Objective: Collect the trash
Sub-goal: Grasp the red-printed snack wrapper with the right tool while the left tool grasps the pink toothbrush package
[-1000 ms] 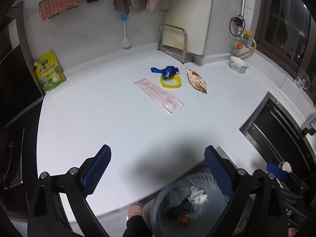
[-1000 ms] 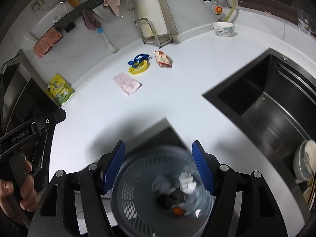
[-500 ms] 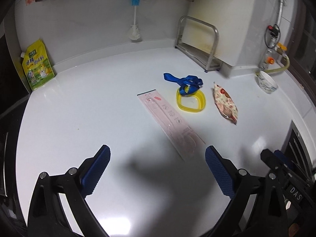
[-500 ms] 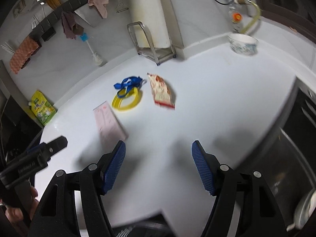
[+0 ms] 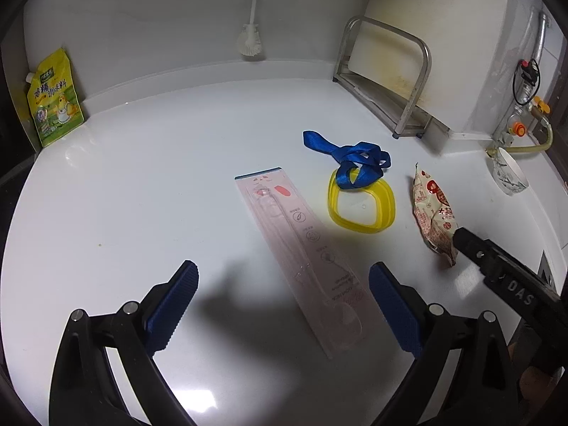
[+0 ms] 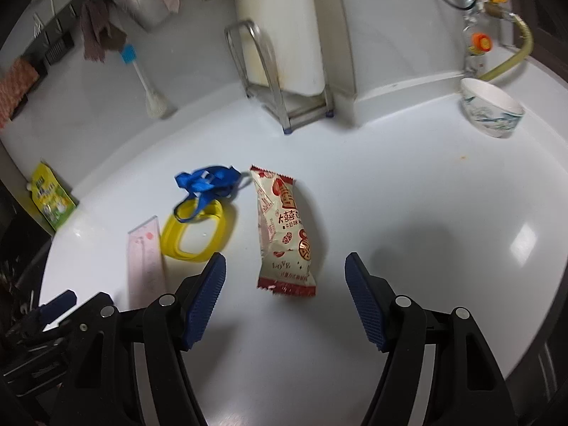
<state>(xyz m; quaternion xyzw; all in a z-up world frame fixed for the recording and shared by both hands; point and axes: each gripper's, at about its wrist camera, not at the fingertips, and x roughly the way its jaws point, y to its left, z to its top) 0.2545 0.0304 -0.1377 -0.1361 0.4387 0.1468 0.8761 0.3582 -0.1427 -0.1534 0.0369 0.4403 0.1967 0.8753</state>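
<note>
- The white worktop (image 5: 124, 195) carries all the litter in front of you; its right end is cut off by the edge of the left wrist view, and the right wrist view is blurred toward the back wall.
- The long pink toothbrush package (image 5: 301, 259) lies flat, its long axis running from the far left toward the near right, the blue-edged end pointing away from you. Its near end sits between the fingers of your left tool (image 5: 282, 305), which is spread wide and holds nothing. In the right wrist view only the package's far part (image 6: 145, 259) shows; the rest is hidden behind your tool's frame.
- The snack wrapper (image 6: 284, 230) lies lengthwise away from you, its crimped near end just ahead of your right tool (image 6: 284, 294), whose jaws are wide apart and empty. From the left wrist view, the wrapper (image 5: 433, 213) has its near end covered by the right tool's black arm.
- The yellow ring (image 5: 362, 202) lies flat between package and wrapper, touching neither.
- The blue strap (image 5: 349, 158) is bunched over the ring's far rim, one tail trailing left.
- The bowl (image 6: 491, 106) stands far right, well apart from the litter.
</note>
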